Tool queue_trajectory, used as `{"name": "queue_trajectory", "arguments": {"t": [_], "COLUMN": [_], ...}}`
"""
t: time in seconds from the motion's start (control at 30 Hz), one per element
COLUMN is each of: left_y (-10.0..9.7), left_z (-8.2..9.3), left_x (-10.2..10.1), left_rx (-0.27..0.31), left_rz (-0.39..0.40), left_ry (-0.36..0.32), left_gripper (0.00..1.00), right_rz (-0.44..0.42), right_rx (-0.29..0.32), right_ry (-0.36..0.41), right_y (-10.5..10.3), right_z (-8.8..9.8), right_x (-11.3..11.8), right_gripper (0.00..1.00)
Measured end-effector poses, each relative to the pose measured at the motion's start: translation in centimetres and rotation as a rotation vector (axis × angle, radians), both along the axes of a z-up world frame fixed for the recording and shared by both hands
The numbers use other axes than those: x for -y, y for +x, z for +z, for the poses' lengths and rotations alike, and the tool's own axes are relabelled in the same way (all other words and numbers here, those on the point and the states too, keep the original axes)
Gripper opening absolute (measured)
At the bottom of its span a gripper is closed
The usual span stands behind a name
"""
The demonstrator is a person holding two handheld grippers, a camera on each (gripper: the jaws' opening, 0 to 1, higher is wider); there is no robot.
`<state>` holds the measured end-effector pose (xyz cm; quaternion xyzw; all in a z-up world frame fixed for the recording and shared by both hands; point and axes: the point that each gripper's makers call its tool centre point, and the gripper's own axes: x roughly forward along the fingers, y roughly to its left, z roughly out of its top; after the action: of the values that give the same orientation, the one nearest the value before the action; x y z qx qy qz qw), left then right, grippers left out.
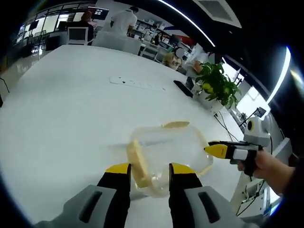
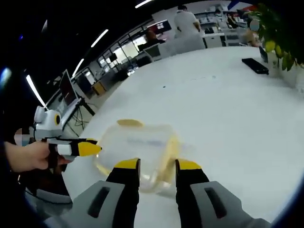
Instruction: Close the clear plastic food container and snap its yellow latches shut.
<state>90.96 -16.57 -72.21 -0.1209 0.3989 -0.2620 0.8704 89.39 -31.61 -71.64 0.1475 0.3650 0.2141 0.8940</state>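
The clear plastic container (image 1: 164,152) rests on the white table (image 1: 61,118) with its lid on. One yellow latch (image 1: 137,164) runs along its left side and another (image 1: 175,124) along its far edge. My left gripper (image 1: 151,170) is open, and the container's near corner shows between its yellow-tipped jaws. The right gripper (image 1: 221,150), held in a hand, points at the container's right side. In the right gripper view the container (image 2: 137,140) lies just past my open right gripper (image 2: 156,165), and the left gripper (image 2: 83,148) comes in from the left.
A white power strip (image 1: 137,84) and a flat black object (image 1: 183,88) lie farther back on the table. A potted plant (image 1: 216,83) stands past the table's right edge. People and desks fill the room behind. The table edge (image 2: 80,180) runs near the container.
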Motion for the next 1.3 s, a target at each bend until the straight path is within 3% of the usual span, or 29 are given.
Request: {"name": "queue_trajectory", "arguments": {"t": [0.33, 0.57, 1.13, 1.17, 1.2, 1.3], "left_y": [0.0, -0.1, 0.0, -0.7, -0.3, -0.5], "left_z": [-0.1, -0.4, -0.4, 0.2, 0.1, 0.4], "left_x": [0.0, -0.1, 0.2, 1.2, -0.2, -0.4], "left_rx": [-0.021, -0.071, -0.072, -0.097, -0.088, -0.085], "left_rz": [0.026, 0.065, 0.053, -0.006, 0.050, 0.035], "left_ry": [-0.010, -0.053, -0.029, -0.082, -0.031, -0.022], "left_gripper": [0.24, 0.23, 0.20, 0.18, 0.17, 0.17], "right_rz": [-0.016, -0.028, -0.024, -0.015, -0.030, -0.013], "right_rx": [-0.015, -0.043, -0.075, -0.097, -0.105, -0.113], "right_ry": [0.009, 0.027, 0.026, 0.036, 0.055, 0.036], "right_y": [0.0, 0.1, 0.0, -0.2, 0.0, -0.1], "right_z": [-0.1, -0.2, -0.2, -0.4, -0.5, -0.6], "right_x": [0.0, 0.0, -0.2, -0.4, -0.3, -0.4], "right_gripper": [0.26, 0.25, 0.23, 0.21, 0.21, 0.21]}}
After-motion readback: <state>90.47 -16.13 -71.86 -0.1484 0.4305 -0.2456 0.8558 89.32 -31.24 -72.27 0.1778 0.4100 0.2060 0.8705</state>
